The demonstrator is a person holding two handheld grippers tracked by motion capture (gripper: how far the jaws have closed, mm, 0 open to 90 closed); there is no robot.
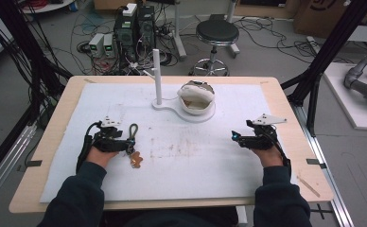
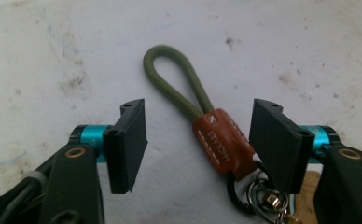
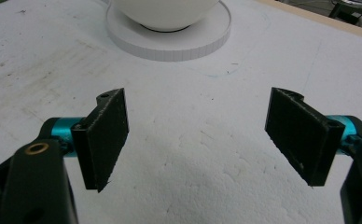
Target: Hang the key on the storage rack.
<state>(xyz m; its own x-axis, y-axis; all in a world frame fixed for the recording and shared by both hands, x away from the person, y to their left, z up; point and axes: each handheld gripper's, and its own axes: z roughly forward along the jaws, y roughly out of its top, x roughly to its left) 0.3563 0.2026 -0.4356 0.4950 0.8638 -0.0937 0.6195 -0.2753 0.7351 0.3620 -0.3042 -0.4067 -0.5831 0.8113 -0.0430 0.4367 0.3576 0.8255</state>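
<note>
Your left gripper [image 2: 195,144] stands with its jaws spread wide over the keychain strap [image 2: 202,123], one pad on each side of the brown leather tab [image 2: 222,140] and neither touching it; the strap lies flat on the white foam mat [image 1: 196,161], left of centre and near your left hand [image 1: 99,153]. To take it well, lower until the pads bracket the leather tab rather than the cord, then close squarely: the tab looks firm and flat-sided, so it should give the ribbed black pads [image 2: 128,144] a surer seat than the round olive cord loop [image 2: 170,70], which would likely roll. Keep clear of the metal rings [image 2: 258,196] at the tab's lower end, which are loose and would probably swing. The cord is woven and matte; the tab is smooth, stitched in white along its edge and stamped with lettering too small to read. Your right gripper [image 3: 198,140] hovers with jaws equally wide and nothing between them, well apart from the strap, facing the white bowl [image 1: 196,98] on its round white base [image 3: 170,39]. Beside the bowl rises a white post [image 1: 157,75] with a short side peg, a plausible hanging point.
</note>
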